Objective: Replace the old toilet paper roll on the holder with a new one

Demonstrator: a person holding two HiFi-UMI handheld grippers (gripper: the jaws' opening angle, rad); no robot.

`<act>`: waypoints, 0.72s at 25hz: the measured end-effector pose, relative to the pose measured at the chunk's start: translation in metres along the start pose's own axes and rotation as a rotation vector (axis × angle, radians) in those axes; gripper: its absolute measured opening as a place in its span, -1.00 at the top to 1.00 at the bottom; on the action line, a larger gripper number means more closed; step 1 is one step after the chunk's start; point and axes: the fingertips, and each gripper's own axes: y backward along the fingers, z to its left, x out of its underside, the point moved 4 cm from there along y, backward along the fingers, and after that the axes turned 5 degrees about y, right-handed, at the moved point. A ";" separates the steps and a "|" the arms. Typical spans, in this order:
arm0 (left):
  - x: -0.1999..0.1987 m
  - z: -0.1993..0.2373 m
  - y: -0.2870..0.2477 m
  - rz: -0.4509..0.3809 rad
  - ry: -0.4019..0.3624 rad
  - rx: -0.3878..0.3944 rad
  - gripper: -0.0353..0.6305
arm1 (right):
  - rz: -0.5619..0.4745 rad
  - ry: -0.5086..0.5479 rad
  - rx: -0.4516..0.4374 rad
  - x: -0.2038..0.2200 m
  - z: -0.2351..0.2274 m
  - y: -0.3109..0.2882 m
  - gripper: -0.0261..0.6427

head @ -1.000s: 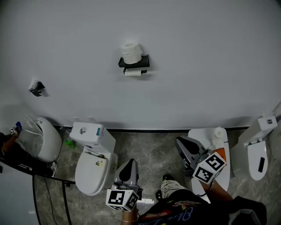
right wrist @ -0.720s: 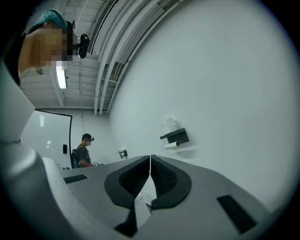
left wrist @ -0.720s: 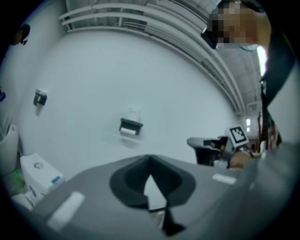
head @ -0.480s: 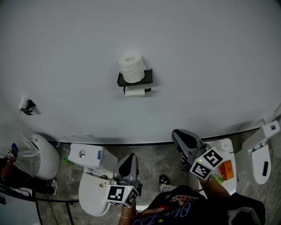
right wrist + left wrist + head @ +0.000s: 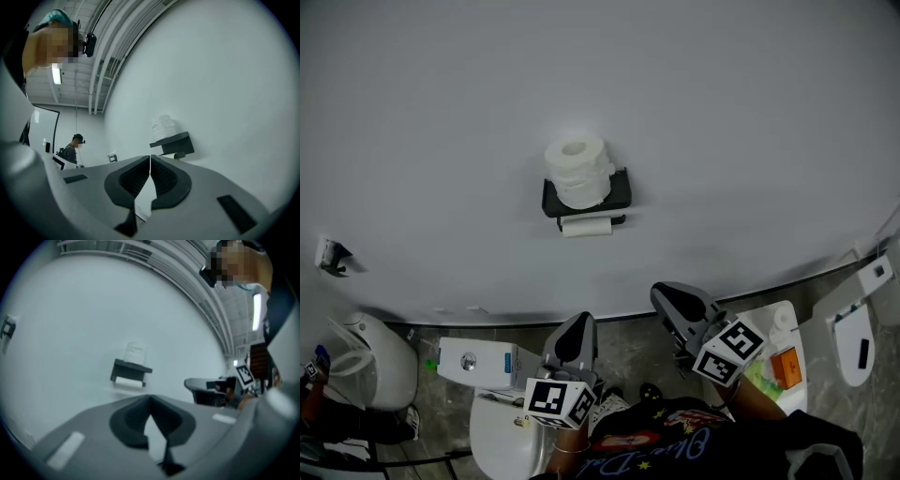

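Smooth, matte pale-grey wall (image 5: 741, 131) above a mottled grey floor (image 5: 630, 345). A black rectangular wall-mounted holder (image 5: 623, 195) carries a full white cylindrical paper roll (image 5: 577, 172), softly ridged and upright, on its flat top shelf. A thin, nearly spent white roll (image 5: 586, 225) lies horizontally on the bar beneath. The grey moulded left tool (image 5: 577, 326) and right tool (image 5: 667, 294) point toward the wall below the holder, well apart from it. Each has its ribbed dark jaws pressed together with nothing between. A glossy white ceramic toilet (image 5: 492, 436) stands lower left.
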 end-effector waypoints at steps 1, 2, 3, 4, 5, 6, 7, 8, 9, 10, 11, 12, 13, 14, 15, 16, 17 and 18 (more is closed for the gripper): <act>-0.001 0.005 -0.007 0.008 0.006 0.017 0.94 | -0.001 -0.004 0.023 -0.001 -0.003 -0.003 0.88; -0.003 0.010 -0.013 0.016 0.010 0.036 0.94 | -0.005 -0.010 0.044 -0.003 -0.005 -0.004 0.88; -0.006 0.014 -0.017 0.023 0.013 0.052 0.94 | -0.009 -0.014 0.064 -0.005 -0.006 -0.005 0.88; -0.008 0.018 -0.021 0.029 0.013 0.065 0.94 | -0.010 -0.014 0.082 -0.006 -0.007 -0.005 0.88; -0.010 0.021 -0.025 0.033 0.007 0.075 0.94 | -0.009 -0.010 0.099 -0.007 -0.008 -0.006 0.88; -0.013 0.025 -0.029 0.036 -0.006 0.083 0.94 | -0.009 -0.006 0.115 -0.007 -0.010 -0.007 0.88; -0.017 0.028 -0.034 0.038 -0.024 0.092 0.94 | -0.013 -0.004 0.130 -0.008 -0.012 -0.009 0.88; -0.019 0.029 -0.039 0.040 -0.043 0.102 0.94 | -0.021 -0.006 0.143 -0.008 -0.013 -0.011 0.88; -0.021 0.030 -0.042 0.045 -0.058 0.113 0.94 | -0.029 -0.009 0.154 -0.008 -0.014 -0.012 0.88; -0.021 0.030 -0.045 0.050 -0.067 0.124 0.94 | -0.034 -0.012 0.164 -0.008 -0.014 -0.013 0.88; -0.021 0.031 -0.048 0.054 -0.072 0.133 0.94 | -0.036 -0.014 0.173 -0.007 -0.015 -0.014 0.88; -0.021 0.033 -0.051 0.058 -0.076 0.139 0.94 | -0.037 -0.015 0.179 -0.007 -0.015 -0.015 0.88; -0.020 0.035 -0.054 0.060 -0.079 0.144 0.94 | -0.039 -0.016 0.183 -0.006 -0.014 -0.016 0.88; -0.020 0.037 -0.057 0.059 -0.077 0.150 0.94 | -0.040 -0.016 0.187 -0.006 -0.013 -0.016 0.88; -0.019 0.040 -0.060 0.055 -0.056 0.159 0.94 | -0.041 -0.014 0.194 -0.006 -0.012 -0.016 0.88; -0.017 0.044 -0.065 0.045 -0.006 0.170 0.93 | -0.041 -0.009 0.205 -0.006 -0.012 -0.014 0.88; -0.015 0.050 -0.070 0.028 0.071 0.182 0.93 | -0.042 -0.005 0.218 -0.006 -0.013 -0.012 0.88; -0.012 0.056 -0.077 0.008 0.166 0.189 0.83 | -0.042 -0.002 0.231 -0.007 -0.014 -0.010 0.88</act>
